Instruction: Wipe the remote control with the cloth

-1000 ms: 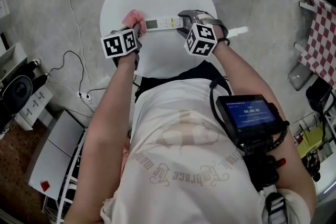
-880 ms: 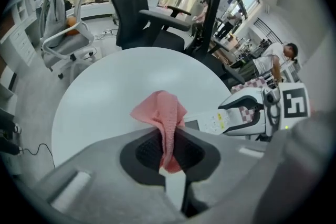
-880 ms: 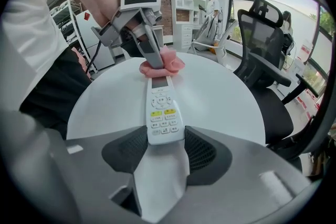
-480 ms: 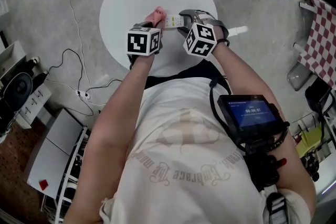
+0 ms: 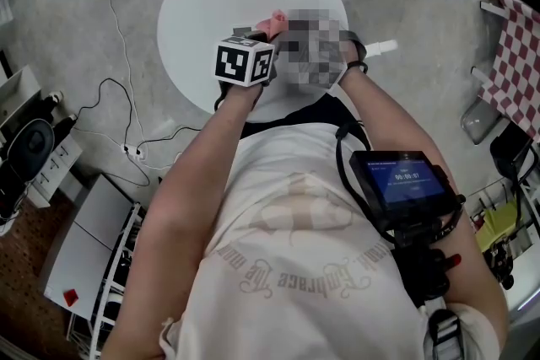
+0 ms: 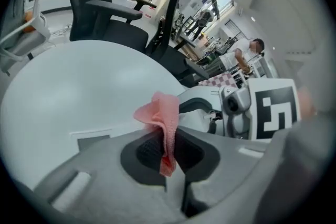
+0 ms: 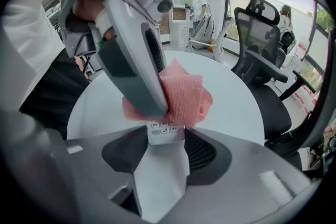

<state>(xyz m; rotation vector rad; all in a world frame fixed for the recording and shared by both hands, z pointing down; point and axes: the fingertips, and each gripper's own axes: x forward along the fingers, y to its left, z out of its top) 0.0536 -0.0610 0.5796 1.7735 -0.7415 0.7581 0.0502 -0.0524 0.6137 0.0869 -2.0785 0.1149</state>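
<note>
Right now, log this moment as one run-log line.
step: wipe | left gripper: jaws shut on cloth | cloth: over remote control buttons | right gripper: jaws shut on remote control

Right gripper view: the remote control [image 7: 161,132] shows only its near end and a few buttons, print too small to read, the rest running under the cloth [image 7: 185,97] and the left gripper [image 7: 157,108]. In the head view the right gripper [image 7: 164,148] and the remote cannot be made out, and just a pink corner of cloth peeks past the left gripper. Left gripper view: the cloth's lower end disappears between the jaws, and that gripper's body cuts off all but the remote's screen end.
</note>
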